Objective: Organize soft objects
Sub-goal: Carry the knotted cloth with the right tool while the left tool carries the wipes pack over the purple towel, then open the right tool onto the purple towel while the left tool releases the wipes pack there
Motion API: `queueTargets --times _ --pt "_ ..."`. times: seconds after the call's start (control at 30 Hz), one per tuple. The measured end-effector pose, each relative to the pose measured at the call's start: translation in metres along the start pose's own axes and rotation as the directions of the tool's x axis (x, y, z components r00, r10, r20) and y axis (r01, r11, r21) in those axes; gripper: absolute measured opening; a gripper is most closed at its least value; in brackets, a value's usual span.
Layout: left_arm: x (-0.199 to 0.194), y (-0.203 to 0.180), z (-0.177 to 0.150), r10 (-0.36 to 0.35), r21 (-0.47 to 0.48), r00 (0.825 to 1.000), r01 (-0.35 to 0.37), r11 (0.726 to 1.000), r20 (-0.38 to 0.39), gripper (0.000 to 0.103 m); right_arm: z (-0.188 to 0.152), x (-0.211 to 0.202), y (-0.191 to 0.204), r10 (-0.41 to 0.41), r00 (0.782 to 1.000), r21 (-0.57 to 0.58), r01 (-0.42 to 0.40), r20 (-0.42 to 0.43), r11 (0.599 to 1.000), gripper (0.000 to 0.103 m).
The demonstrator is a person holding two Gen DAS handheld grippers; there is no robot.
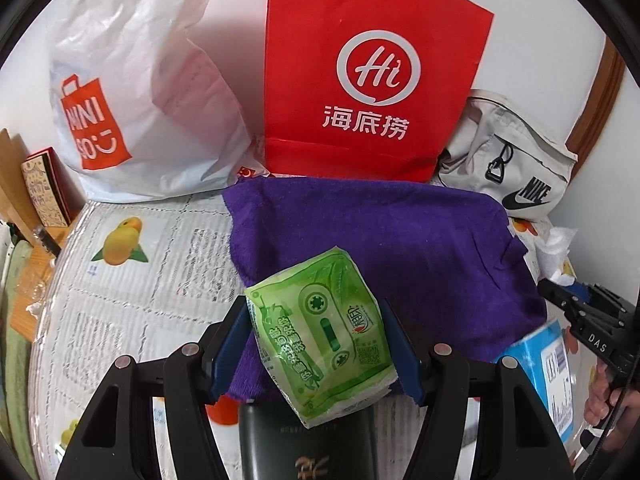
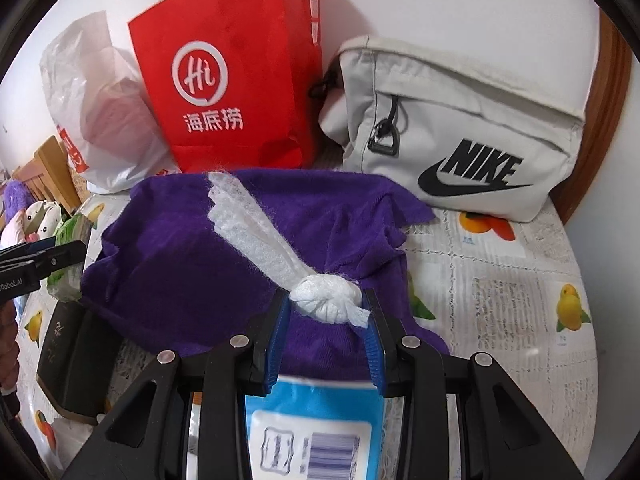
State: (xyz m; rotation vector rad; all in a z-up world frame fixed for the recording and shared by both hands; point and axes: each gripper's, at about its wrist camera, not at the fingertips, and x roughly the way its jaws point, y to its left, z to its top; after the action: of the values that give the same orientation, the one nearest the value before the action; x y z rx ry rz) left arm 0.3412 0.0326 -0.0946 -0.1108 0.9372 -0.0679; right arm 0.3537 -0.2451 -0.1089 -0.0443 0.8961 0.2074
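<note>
Left gripper (image 1: 316, 344) squeezing a green tissue pack (image 1: 326, 334) between its blue pads, held up over the near edge of a purple cloth (image 1: 384, 236). Right gripper (image 2: 326, 336) pinching a knotted white wipe (image 2: 324, 300), its loose end stretched far across the same purple cloth. Cloth spread in the middle of a round table with a fruit-print cover (image 2: 500, 280). Near the right gripper, a blue packet (image 2: 312, 432). Left of the cloth, a dark box (image 2: 76, 364). At the far side, a white plastic bag (image 1: 132, 92), a red paper bag (image 1: 372, 72) and a grey pouch (image 2: 456, 128) in a row by the wall.
</note>
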Motion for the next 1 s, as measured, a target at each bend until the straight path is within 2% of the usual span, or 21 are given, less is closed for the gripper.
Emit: queueTargets --times 0.63,1.0 --pt "0.064 -0.011 0.038 0.022 0.024 0.998 -0.021 0.999 -0.058 0.063 0.001 0.049 -0.014 0.024 0.992 0.026 -0.021 -0.120 0.999 0.035" --pt "0.087 -0.004 0.049 0.013 -0.026 0.995 -0.016 1.000 -0.102 0.063 -0.002 0.063 -0.018 0.027 0.984 0.027 -0.023 -0.175 0.999 0.035"
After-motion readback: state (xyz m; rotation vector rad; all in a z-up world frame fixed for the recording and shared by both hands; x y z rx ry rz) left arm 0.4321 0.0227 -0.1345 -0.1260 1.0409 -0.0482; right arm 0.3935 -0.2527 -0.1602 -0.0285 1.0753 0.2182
